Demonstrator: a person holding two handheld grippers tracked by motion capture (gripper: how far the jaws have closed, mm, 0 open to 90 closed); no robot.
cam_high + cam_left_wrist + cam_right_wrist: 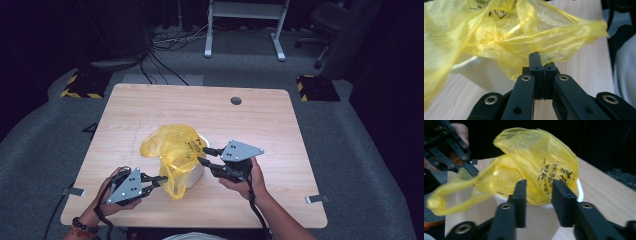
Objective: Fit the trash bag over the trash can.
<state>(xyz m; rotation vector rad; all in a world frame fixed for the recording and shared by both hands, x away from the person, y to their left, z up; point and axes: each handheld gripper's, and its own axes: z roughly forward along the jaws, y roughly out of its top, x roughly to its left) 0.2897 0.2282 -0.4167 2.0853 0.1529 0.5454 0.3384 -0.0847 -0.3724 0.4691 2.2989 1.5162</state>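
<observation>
A thin yellow plastic bag (172, 150) is being fitted as liner into a white round plastic bin (196, 172) at the wooden surface (270, 125) centre. Left gripper (159, 181) jaws are pinched on bag edge; right gripper (204, 155) jaws are spread w/ nothing held, at bin rim. Next, prob.: film is to be pulled over the rim.

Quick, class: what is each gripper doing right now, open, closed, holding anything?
Left gripper: jaws closed, pinching the thin yellow plastic bag.
Right gripper: jaws open around the round white container's rim and the bag, gripping nothing.
</observation>
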